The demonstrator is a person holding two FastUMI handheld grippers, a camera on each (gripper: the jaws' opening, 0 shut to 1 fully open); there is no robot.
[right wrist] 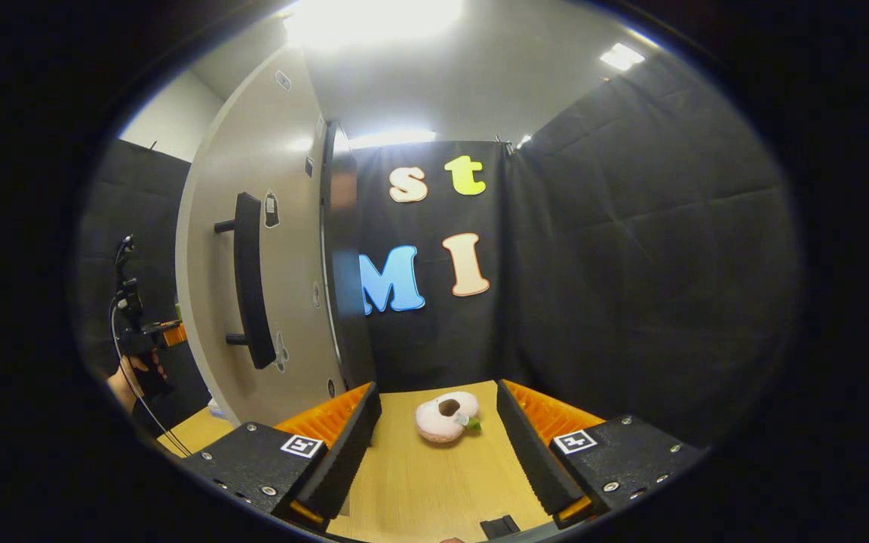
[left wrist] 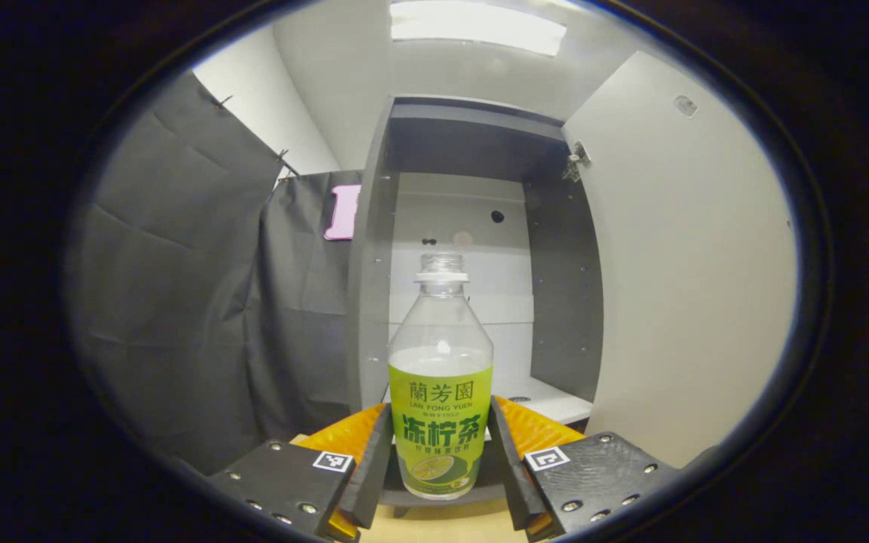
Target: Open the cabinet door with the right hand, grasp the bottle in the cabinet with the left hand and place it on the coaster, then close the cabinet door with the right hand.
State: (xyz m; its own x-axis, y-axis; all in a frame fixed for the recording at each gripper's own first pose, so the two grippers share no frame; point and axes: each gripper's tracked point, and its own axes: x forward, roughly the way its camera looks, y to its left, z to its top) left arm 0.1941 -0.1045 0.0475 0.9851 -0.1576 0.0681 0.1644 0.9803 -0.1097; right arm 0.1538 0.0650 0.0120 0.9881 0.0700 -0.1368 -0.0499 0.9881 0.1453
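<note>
Between the left gripper (left wrist: 440,460) fingers stands the bottle (left wrist: 440,377)

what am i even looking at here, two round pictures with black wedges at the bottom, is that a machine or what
No machine: a person holds a two-finger gripper in each hand, and each carries a fisheye camera looking along its own fingers, the wedges you see.

The left gripper view shows the left gripper closed on a bottle with a green label and no cap, with the cabinet behind it, its door swung open.

The right gripper view shows the right gripper open and holding nothing, above a wooden table. A small pink round coaster lies there. To the left stands the door's outer side with its dark handle; farther left is the left gripper, held in a hand.
</note>
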